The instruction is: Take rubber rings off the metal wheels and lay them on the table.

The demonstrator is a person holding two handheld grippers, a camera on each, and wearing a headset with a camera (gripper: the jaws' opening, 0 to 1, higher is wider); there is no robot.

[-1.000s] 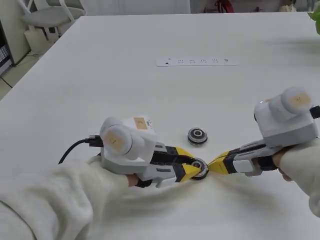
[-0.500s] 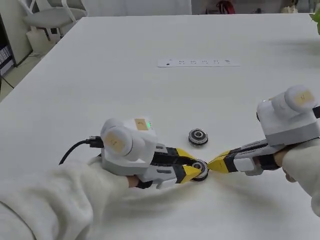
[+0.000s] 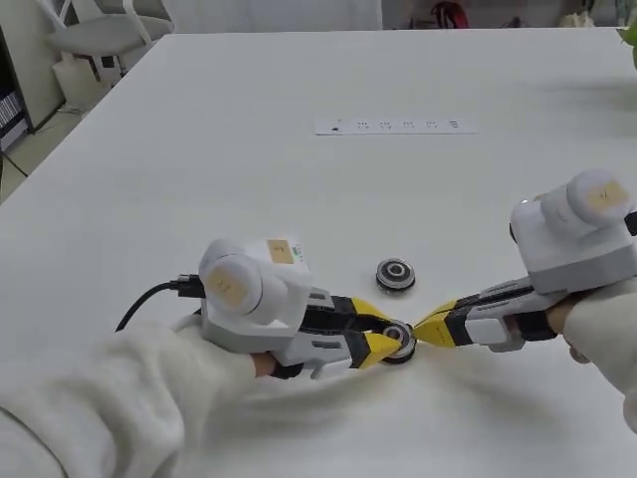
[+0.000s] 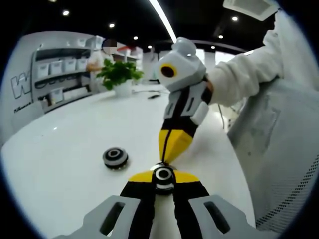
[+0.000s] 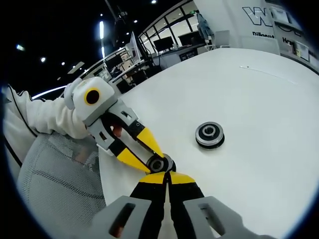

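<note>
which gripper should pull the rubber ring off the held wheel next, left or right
Right, probably. The left gripper is clamped on the wheel, so it serves as the holder. The right gripper has its closed tips at that wheel's rim, well placed to do the pulling.

Big white table (image 3: pixel 249 119) with a power strip (image 3: pixel 395 125) lying flat toward the far side. Light chair (image 3: pixel 100 30) off the far left corner, pale tile floor (image 3: pixel 18 149) under it. Dark ceiling with spots and a long strip light (image 4: pixel 162 17), shelves (image 4: pixel 55 74) along the wall, potted plant (image 4: pixel 117 74), grey mesh chair (image 5: pixel 55 184) close by.
</note>
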